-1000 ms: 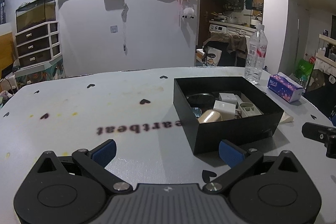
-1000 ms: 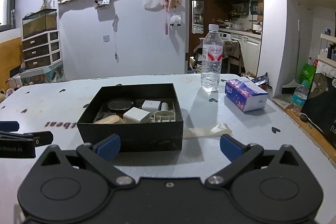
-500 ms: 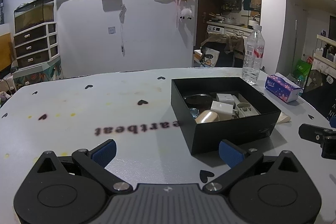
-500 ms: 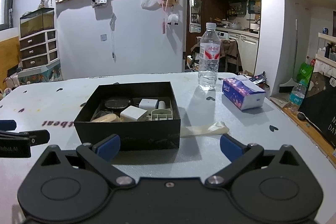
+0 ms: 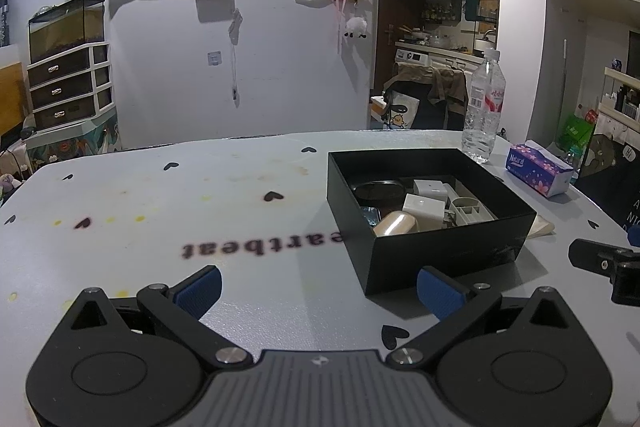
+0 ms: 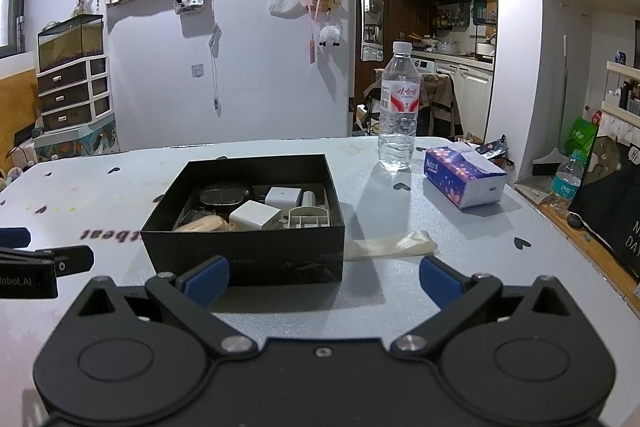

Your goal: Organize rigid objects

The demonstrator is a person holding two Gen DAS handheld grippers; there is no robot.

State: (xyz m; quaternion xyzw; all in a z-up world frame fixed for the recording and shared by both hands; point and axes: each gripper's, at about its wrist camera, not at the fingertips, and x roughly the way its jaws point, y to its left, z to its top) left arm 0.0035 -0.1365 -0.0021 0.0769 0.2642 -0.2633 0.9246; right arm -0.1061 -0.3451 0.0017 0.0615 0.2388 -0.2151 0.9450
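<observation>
While both my tools hover low over the table [image 5: 160, 195], the left gripper [image 5: 318, 287] stands released and empty, jaws spread wide. Right of it, the black box [image 6: 244, 255] already holds the rigid objects: a dark round case [image 6: 224, 195], two white adapters [image 6: 255, 215], a tan piece [image 5: 396, 223] and a grey insert [image 6: 310, 217]. Farther right, my right gripper [image 6: 324, 279] is likewise spread and empty. I judge sorting nearly done; only a pale limp strip [image 6: 390, 246] lies outside, just beside the box.

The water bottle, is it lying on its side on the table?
No, the water bottle stands upright on the table, behind the black box.
</observation>
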